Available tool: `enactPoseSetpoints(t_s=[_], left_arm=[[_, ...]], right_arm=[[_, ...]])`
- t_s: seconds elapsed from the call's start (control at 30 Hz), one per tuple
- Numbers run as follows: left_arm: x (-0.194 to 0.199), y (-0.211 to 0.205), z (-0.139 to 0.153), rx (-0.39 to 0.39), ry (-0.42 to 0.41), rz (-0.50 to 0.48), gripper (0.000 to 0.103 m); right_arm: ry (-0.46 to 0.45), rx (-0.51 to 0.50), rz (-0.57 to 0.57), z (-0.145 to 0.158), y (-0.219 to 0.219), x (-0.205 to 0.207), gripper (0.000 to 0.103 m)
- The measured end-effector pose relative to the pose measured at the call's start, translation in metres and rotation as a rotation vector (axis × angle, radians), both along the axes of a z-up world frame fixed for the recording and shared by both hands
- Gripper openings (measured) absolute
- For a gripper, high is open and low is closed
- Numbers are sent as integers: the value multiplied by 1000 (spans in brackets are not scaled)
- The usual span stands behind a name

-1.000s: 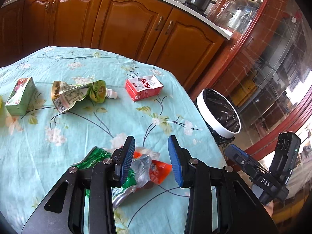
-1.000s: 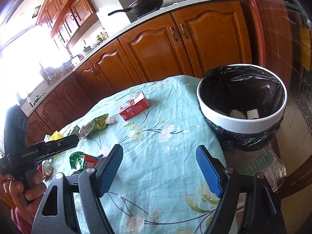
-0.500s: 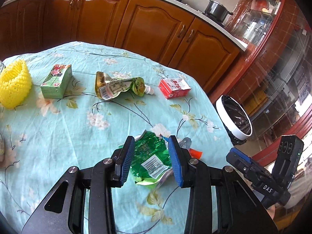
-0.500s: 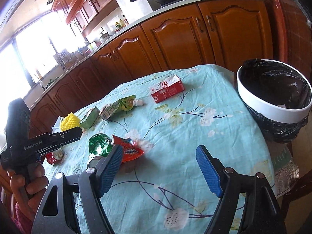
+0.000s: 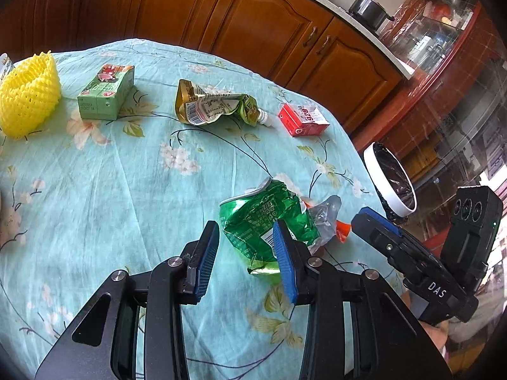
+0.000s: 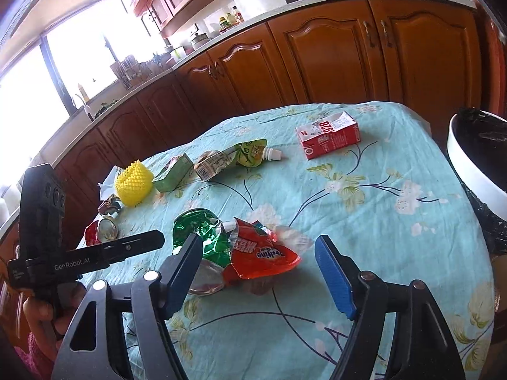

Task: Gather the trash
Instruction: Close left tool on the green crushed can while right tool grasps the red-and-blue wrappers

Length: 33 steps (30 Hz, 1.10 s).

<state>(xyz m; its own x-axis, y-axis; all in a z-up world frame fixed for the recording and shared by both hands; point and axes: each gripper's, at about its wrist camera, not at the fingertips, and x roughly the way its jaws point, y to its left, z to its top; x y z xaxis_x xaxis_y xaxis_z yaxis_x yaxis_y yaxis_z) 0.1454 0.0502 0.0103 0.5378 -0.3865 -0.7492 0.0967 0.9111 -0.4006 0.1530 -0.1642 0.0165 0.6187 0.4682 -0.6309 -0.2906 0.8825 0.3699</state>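
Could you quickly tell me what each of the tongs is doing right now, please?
Left tongs: open, holding nothing, at the crushed green can.
Right tongs: open, closing, empty, around the red foil wrapper.

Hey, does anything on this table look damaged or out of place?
Yes. The green can is crushed, a red wrapper lies torn against it, and the spouted pouch is crumpled flat. No spills show.

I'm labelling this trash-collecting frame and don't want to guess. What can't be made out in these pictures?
- Bin contents: right wrist view, cut off by the frame edge; left wrist view, too small.
- Clear cup: right wrist view, partly behind the right gripper's fingers and the red wrapper.
- Red wrapper: left wrist view, mostly behind the crushed green can.
- Red can: right wrist view, too small to read.
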Motion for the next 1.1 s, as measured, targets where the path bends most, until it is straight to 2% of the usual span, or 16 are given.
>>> enactPoseSetpoints(t_s=[0.2, 0.27, 0.33, 0.37, 0.43, 0.53, 0.7, 0.83, 0.93, 1.1], left_arm=[[5, -5, -7, 6, 30, -16, 35], [7, -7, -12, 8, 43, -20, 35], [10, -9, -17, 9, 59, -26, 35], [10, -10, -18, 7, 61, -28, 35], [12, -11, -19, 2, 59, -31, 35], [14, -12, -21, -9, 64, -34, 35], [12, -5, -19, -1, 59, -20, 36], [13, -5, -21, 0, 63, -16, 47], [17, -12, -26, -24, 72, -43, 47], [21, -32, -24, -15, 52, -86, 45]], right_arm=[[36, -28, 28, -14, 13, 18, 54], [52, -42, 25, -20, 13, 22, 43], [68, -48, 24, -25, 12, 25, 22], [66, -49, 19, -26, 11, 25, 19], [61, -56, 6, -26, 7, 24, 7], [67, -39, -8, -25, -1, 23, 3], [62, -36, -38, -24, -14, 19, 2], [54, -16, -67, -21, -26, 16, 1], [51, -10, -80, -19, -32, 15, 1], [44, 2, -107, -15, -41, 9, 1]])
